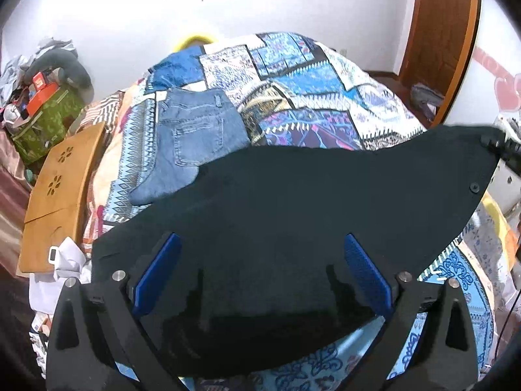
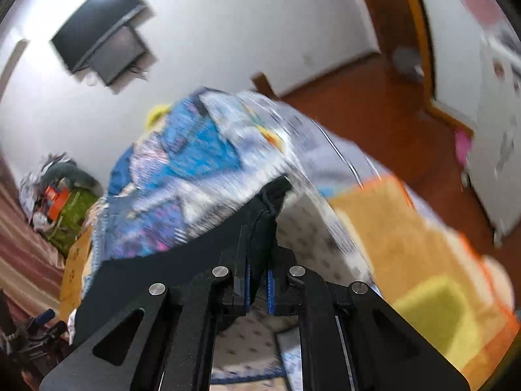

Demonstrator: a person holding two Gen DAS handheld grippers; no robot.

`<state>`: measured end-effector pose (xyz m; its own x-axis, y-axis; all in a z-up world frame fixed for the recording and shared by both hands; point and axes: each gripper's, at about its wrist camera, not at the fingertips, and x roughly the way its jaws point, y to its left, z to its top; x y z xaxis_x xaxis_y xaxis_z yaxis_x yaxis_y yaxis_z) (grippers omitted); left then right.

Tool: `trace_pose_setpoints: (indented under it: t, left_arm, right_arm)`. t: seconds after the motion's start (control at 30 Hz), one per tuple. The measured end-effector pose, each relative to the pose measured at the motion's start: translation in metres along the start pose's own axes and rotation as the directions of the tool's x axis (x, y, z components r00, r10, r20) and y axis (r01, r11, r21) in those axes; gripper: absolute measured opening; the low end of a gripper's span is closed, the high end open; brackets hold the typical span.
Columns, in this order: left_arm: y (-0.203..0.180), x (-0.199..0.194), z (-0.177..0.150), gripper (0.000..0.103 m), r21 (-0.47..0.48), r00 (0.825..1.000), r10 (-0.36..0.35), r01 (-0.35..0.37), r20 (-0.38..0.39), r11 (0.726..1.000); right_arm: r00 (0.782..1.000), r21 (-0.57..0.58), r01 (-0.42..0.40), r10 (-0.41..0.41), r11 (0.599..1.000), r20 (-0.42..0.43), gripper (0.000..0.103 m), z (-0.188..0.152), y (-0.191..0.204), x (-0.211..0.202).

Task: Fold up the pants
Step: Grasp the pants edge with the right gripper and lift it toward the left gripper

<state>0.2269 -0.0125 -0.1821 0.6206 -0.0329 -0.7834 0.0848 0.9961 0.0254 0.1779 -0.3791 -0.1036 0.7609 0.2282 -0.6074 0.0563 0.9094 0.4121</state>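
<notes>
Left wrist, left gripper (image 1: 260,260) spread over black pants (image 1: 293,202), right gripper (image 2: 258,272) pinching them.

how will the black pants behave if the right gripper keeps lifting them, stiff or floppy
Probably floppy: the black pants curve and drape from the right gripper, shut on one edge. Likely light, since a narrow pinch holds them up. The unheld part may slide over the patterned bedspread.

Bed (image 1: 325,75): patterned cover bare across the far and right portions. Folded jeans (image 1: 195,137) occupy the left part. Black pants (image 1: 293,211) spread across the near edge. Wooden board (image 1: 62,192) flanks the left side.
</notes>
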Motion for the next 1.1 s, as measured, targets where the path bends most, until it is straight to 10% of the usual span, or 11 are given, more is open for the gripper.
trace_pose_setpoints:
  t: [0.43,0.7,1.1]
  left_arm:
    - [0.056,-0.042,-0.025,0.102,-0.098,0.998,0.005,0.001,0.062,0.995]
    - [0.089,-0.062,-0.042,0.102,-0.161,0.996,0.028,-0.015,0.079,0.987]
    - [0.106,-0.065,-0.05,0.102,-0.178,0.996,0.07,-0.058,0.061,0.982]
  right_arm:
    - [0.955,-0.186,-0.284,0.296,0.94,0.036,0.006,0.037,0.156,-0.02]
    - [0.915,-0.246,-0.397,0.361,0.884,-0.179,0.006,-0.012,0.225,0.041]
    - [0.803,-0.361,-0.476,0.229,0.802,-0.55,0.011,-0.139,0.245,0.1]
